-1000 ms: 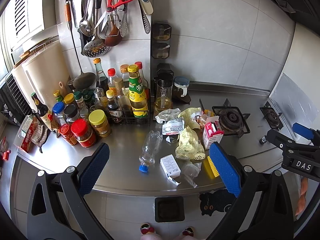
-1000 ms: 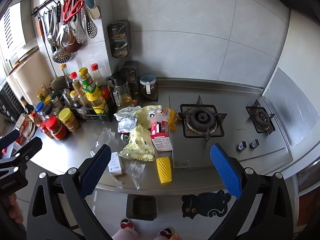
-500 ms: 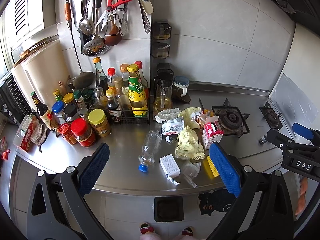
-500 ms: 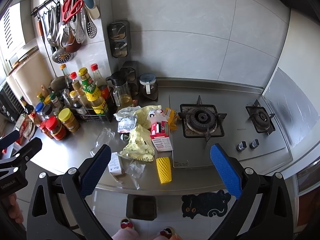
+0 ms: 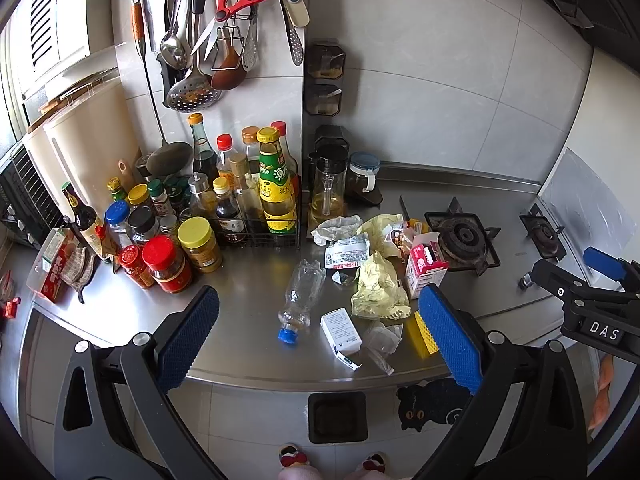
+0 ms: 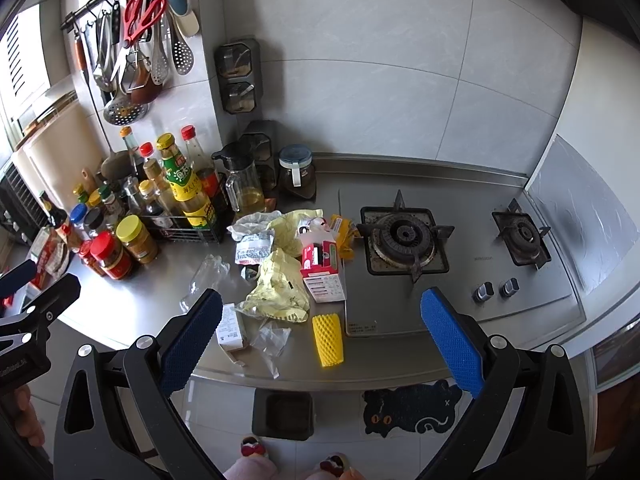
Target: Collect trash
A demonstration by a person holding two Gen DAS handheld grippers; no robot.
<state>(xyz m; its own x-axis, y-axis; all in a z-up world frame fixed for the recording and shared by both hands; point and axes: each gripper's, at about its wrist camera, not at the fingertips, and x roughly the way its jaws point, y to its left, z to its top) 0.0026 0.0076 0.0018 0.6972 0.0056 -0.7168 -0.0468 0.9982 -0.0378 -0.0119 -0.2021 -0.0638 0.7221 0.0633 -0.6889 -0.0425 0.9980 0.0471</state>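
The trash lies in a loose cluster on the brushed steel countertop (image 5: 248, 280), between the wire rack of sauce bottles (image 5: 256, 216) and the gas hob (image 6: 404, 240). Nearest the front edge are a clear crushed plastic bottle with a blue cap (image 5: 302, 296), a small white printed carton (image 5: 341, 330), a scrap of clear cellophane (image 6: 272, 338) and a yellow foam net sleeve (image 6: 328, 340). Behind these lie a crumpled pale yellow bag (image 5: 378, 288), an open red and white carton (image 6: 322, 270) and a white printed sachet (image 5: 346, 252).

My left tongs (image 5: 316, 336) and my right tongs (image 6: 320, 338) both hang above and short of the counter, blue pads spread wide, gripping nothing. A black square bin (image 6: 283, 416) stands on the floor just below the front edge, beside a black cat-shaped mat (image 6: 416, 412).

I judge that no piece is collected yet. The rigid pieces at the front suit a first pinch: bottle across its waist, sleeve across its short axis. The cellophane is flat and likely to slip.

Open room lies left of the bottle and along the front lip. The jars (image 5: 172, 264) and hob grate crowd either flank, so approach should come from the front edge.
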